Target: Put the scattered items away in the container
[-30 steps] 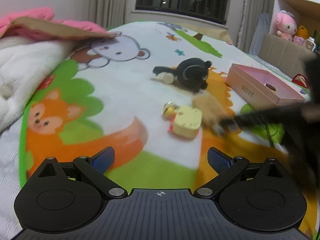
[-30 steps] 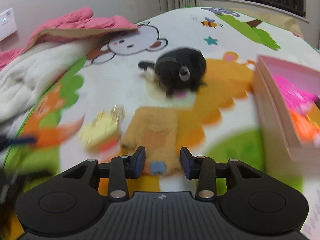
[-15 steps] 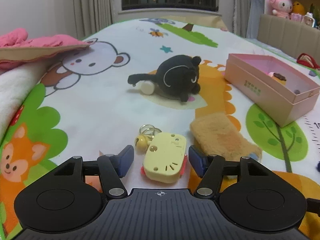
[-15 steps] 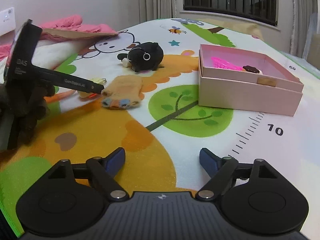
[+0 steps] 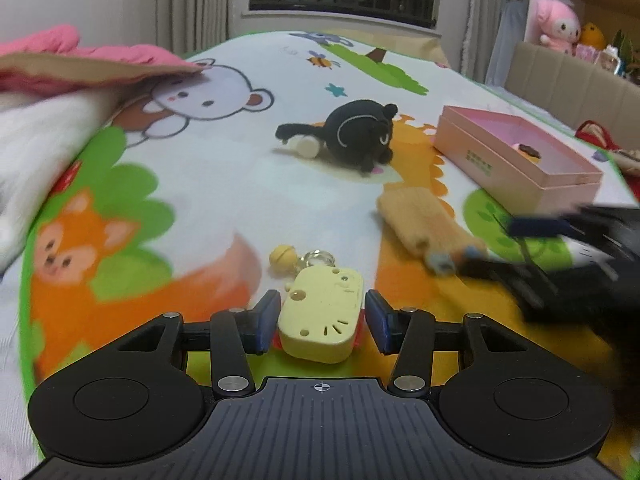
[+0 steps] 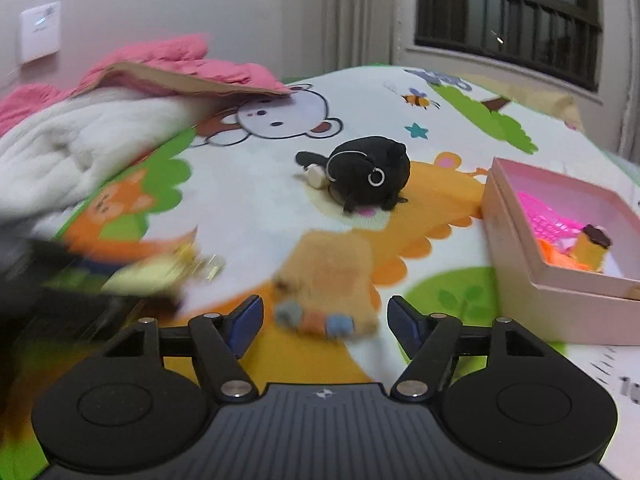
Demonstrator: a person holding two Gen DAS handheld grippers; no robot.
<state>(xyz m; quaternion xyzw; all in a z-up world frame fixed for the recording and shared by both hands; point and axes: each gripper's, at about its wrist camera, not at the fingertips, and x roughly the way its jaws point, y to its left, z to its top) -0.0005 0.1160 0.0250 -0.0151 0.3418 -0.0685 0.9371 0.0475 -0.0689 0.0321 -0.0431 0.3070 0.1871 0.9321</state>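
A yellow toy with a keyring and bell [image 5: 322,316] lies on the play mat between the fingers of my left gripper [image 5: 320,320], which is open around it with small gaps each side. A tan plush pouch [image 6: 330,276] lies just ahead of my right gripper [image 6: 324,320], which is open and empty. A black plush toy [image 5: 356,138] [image 6: 368,174] lies farther back. The pink box [image 5: 516,156] [image 6: 560,248] sits at the right and holds pink, orange and yellow items. In the left wrist view the right gripper [image 5: 560,248] shows blurred by the pouch [image 5: 424,220].
A white blanket [image 6: 80,148] and a pink quilt [image 5: 80,60] are heaped at the left. The cartoon play mat [image 5: 224,184] covers the surface. Plush toys [image 5: 560,24] sit on a shelf at the far right. A window and curtains stand behind.
My left gripper has moved forward around the yellow toy and narrowed. My right gripper has swung back from the near right to just behind the tan pouch, its jaws narrower.
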